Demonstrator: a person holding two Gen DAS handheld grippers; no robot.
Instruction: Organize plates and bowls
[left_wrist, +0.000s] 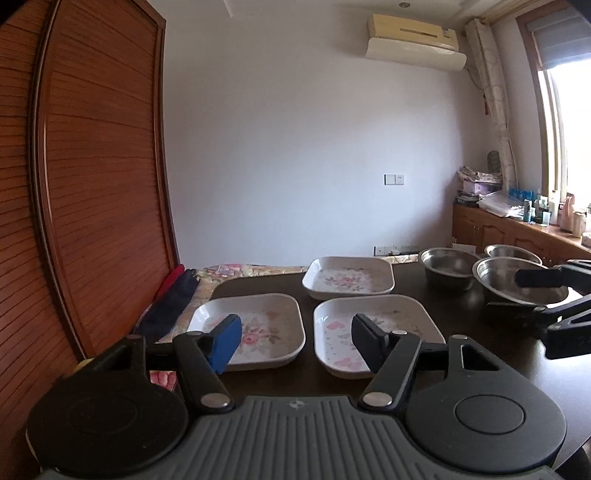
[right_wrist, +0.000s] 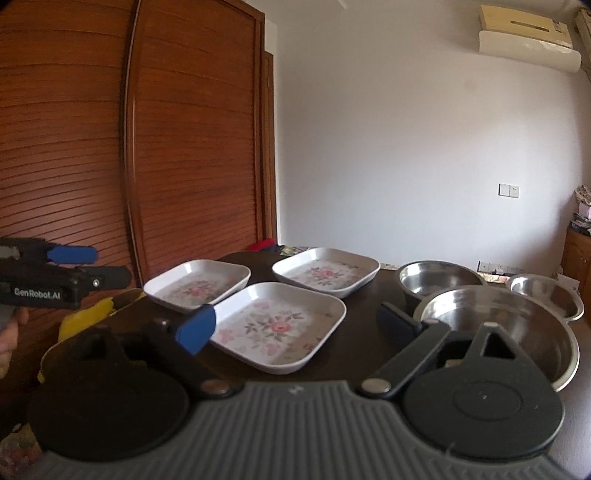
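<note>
Three white square plates with pink flower prints lie on the dark table (left_wrist: 480, 354): a near left plate (left_wrist: 255, 330), a near right plate (left_wrist: 373, 332) and a far plate (left_wrist: 349, 277). Three steel bowls stand to their right: a far bowl (left_wrist: 448, 266), a large near bowl (left_wrist: 517, 280) and a small bowl (left_wrist: 511, 253). My left gripper (left_wrist: 295, 341) hovers open above the gap between the two near plates, holding nothing. My right gripper (right_wrist: 295, 326) is open over the near right plate (right_wrist: 280, 328), beside the large bowl (right_wrist: 506, 325), also holding nothing.
A tall wooden slatted wardrobe (left_wrist: 92, 184) stands left of the table. Folded red and dark cloths (left_wrist: 171, 295) lie on a flowered bed cover beyond the table's left edge. A wooden cabinet with bottles (left_wrist: 532, 218) runs under the window at right.
</note>
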